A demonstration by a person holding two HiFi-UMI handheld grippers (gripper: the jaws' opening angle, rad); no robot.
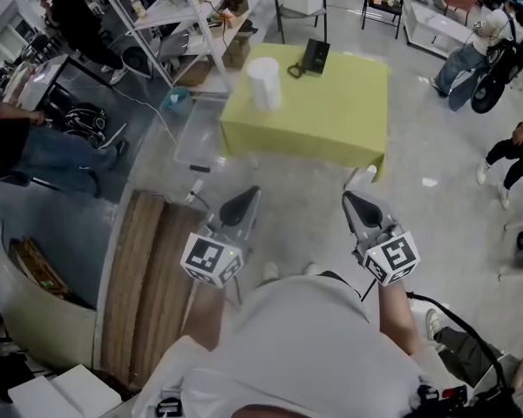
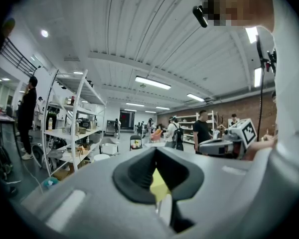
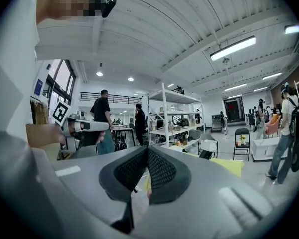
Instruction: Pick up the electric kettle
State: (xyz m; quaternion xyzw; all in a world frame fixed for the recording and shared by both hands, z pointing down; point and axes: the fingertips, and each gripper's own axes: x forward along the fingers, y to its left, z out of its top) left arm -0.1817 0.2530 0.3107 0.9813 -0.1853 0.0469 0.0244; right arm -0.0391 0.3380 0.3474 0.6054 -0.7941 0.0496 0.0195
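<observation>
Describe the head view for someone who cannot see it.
Seen from above, a person holds a left hand-held gripper and a right hand-held gripper, both shut and empty, short of a table with a yellow-green cloth. A white electric kettle stands on it, near a black device.

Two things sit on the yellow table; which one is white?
The kettle, a tall upright cylinder toward the left edge; the black device lies flat at the far edge.
</observation>
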